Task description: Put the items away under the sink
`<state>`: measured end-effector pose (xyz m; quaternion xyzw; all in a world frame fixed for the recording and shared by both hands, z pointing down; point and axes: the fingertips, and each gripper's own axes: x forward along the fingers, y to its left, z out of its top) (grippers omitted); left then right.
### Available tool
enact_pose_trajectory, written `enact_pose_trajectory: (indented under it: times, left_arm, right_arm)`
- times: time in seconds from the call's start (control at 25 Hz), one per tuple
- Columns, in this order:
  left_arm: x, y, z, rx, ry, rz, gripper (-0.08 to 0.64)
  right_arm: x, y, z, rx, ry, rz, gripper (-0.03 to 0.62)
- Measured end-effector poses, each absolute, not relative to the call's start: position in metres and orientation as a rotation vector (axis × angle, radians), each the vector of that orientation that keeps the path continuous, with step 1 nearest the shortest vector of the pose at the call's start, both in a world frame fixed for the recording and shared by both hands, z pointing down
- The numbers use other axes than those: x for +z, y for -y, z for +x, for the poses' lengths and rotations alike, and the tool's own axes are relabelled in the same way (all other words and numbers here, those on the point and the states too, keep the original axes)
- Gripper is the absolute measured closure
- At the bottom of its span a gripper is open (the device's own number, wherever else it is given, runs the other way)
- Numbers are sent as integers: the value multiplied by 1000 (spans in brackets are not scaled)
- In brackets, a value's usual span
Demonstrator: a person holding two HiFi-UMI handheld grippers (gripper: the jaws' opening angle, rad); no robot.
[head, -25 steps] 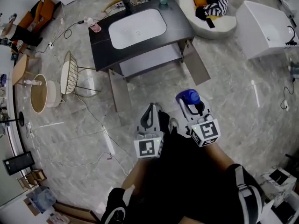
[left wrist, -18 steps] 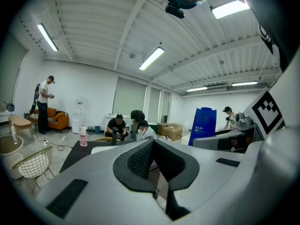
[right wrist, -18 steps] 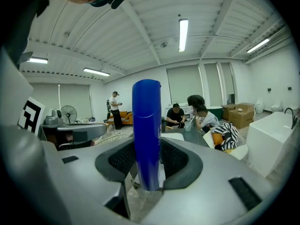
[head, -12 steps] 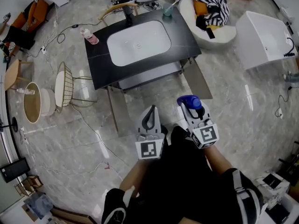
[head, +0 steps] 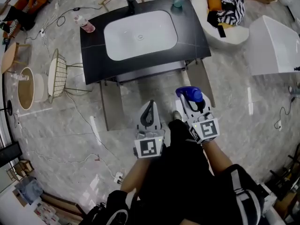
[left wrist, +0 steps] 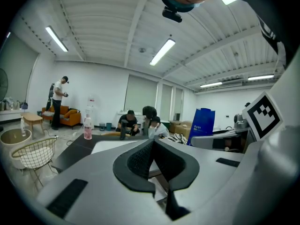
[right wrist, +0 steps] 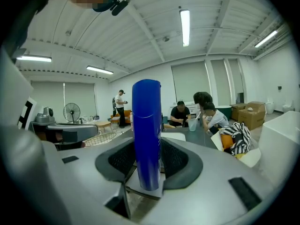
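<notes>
Now the right gripper (right wrist: 148, 161) is clamping a glossy blue cylindrical bottle (right wrist: 146, 111); the left gripper (left wrist: 152, 143) is sitting clenched, empty.

Two hand-held grippers (head: 150, 104), one blue bottle (head: 189, 94), one sink (head: 139, 28), one pink bottle (head: 83, 23), one cup (head: 178, 2).

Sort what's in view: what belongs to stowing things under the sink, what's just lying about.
Job: blue bottle clamped in the right gripper; left gripper, shut and empty; sink unit, doors open; pink bottle and cup on its top.
Lying about: wire basket; striped cloth; floor cables; white box.
</notes>
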<state>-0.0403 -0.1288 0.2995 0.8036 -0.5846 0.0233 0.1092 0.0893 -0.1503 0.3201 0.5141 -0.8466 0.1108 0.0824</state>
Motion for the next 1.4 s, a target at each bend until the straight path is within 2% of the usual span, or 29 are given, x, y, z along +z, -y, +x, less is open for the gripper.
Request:
enact_pose_trajectory:
  times: [1.16, 1.4]
  left_arm:
    - [720, 216, -16, -21, 1726, 2389, 545]
    - [751, 215, -13, -74, 1740, 2432, 545]
  right_arm:
    - [749, 252, 106, 176, 2527, 1496, 439]
    - [802, 258, 114, 172, 2529, 1525, 439]
